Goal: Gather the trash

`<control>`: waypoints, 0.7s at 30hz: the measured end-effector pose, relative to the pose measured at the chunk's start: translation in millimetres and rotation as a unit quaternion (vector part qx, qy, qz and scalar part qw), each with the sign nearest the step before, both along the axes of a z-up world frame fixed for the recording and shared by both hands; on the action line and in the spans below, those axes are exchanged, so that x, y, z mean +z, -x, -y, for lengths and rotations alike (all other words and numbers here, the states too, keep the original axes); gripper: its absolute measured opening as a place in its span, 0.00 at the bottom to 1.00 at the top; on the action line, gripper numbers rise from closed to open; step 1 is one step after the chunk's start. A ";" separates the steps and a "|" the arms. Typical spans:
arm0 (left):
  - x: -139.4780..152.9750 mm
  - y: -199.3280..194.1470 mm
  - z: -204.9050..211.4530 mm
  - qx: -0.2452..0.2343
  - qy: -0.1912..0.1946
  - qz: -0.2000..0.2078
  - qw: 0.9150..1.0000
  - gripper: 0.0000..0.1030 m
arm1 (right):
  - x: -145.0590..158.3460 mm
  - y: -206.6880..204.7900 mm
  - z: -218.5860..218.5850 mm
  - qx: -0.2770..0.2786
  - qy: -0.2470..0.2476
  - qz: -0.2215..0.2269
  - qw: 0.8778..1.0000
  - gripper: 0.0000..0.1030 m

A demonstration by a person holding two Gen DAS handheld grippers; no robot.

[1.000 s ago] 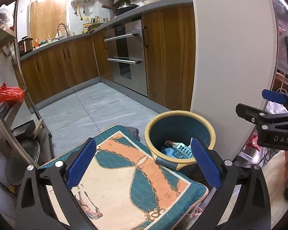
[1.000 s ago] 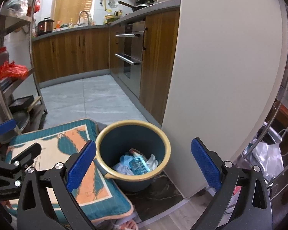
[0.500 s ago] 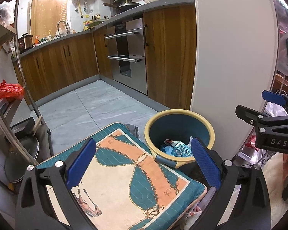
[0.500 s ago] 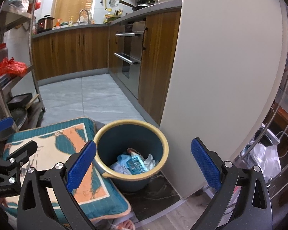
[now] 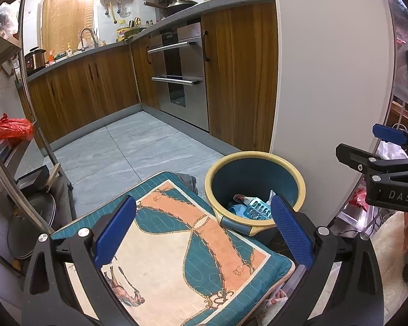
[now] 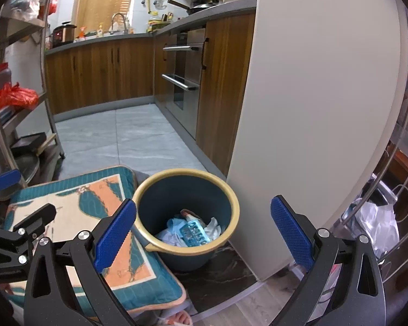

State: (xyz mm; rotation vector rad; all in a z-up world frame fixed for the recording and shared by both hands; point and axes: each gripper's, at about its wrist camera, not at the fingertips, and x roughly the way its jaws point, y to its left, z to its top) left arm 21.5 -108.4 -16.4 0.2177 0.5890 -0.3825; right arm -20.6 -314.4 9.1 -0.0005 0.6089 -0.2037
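Note:
A blue bin with a yellow rim [image 6: 232,203] stands on the floor against a white cabinet panel; it also shows in the left wrist view [image 5: 299,179]. Inside lie a light blue plastic package [image 6: 194,232], blue wrapping and white crumpled paper [image 6: 213,225]. My right gripper [image 6: 203,231] is open and empty, above and in front of the bin. My left gripper [image 5: 203,231] is open and empty, over a patterned teal and orange cushion [image 5: 176,247] left of the bin.
A white cabinet panel [image 6: 312,108] rises right of the bin. Wooden kitchen cabinets [image 5: 89,92] and an oven [image 5: 179,81] line the far side of a grey tiled floor [image 5: 138,152]. A metal rack [image 6: 19,103] with a red bag [image 6: 16,96] stands left.
Both grippers have drifted slightly, so the bin sits a little lower and the kitchen shows more fully. Both stay open and empty.

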 end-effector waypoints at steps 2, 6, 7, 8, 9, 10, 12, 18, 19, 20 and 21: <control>-0.9 -0.1 1.1 0.001 0.000 -0.001 1.000 0.95 | -0.2 0.2 -0.1 0.000 0.000 -0.001 1.000 0.95; -2.1 -0.2 1.4 0.001 -0.003 -0.002 1.000 0.95 | -0.2 0.5 0.3 0.000 -0.002 0.000 1.000 0.95; -2.5 -0.8 2.1 0.001 -0.003 -0.002 1.000 0.95 | -0.3 0.0 0.7 0.000 -0.001 0.000 1.000 0.95; -3.1 -0.9 2.5 0.001 -0.004 -0.003 1.000 0.95 | -0.3 -0.1 0.8 0.000 -0.001 0.000 1.000 0.95; -3.1 -1.1 2.8 0.002 -0.004 -0.003 1.000 0.95 | -0.4 0.0 0.6 0.000 -0.001 -0.001 1.000 0.95; -3.5 -1.0 3.2 0.001 -0.005 -0.003 1.000 0.95 | -0.3 0.2 0.6 0.000 0.000 0.000 1.000 0.95; -3.9 -0.5 3.8 0.000 -0.007 -0.003 1.000 0.95 | -0.3 0.1 1.0 0.000 -0.001 0.000 1.000 0.95; -5.1 0.6 5.4 -0.003 -0.008 -0.002 1.000 0.95 | -0.5 0.0 1.0 0.000 0.000 -0.001 1.000 0.95; -4.7 0.2 6.1 -0.004 -0.008 -0.002 1.000 0.95 | -0.7 0.9 0.5 -0.001 -0.001 -0.001 1.000 0.95; -4.6 0.3 6.1 -0.004 -0.008 -0.002 1.000 0.95 | -0.6 1.5 0.0 -0.002 -0.001 -0.001 1.000 0.95; -4.6 0.1 6.4 -0.003 -0.008 -0.002 1.000 0.95 | -0.9 0.9 0.6 -0.001 -0.001 -0.001 1.000 0.95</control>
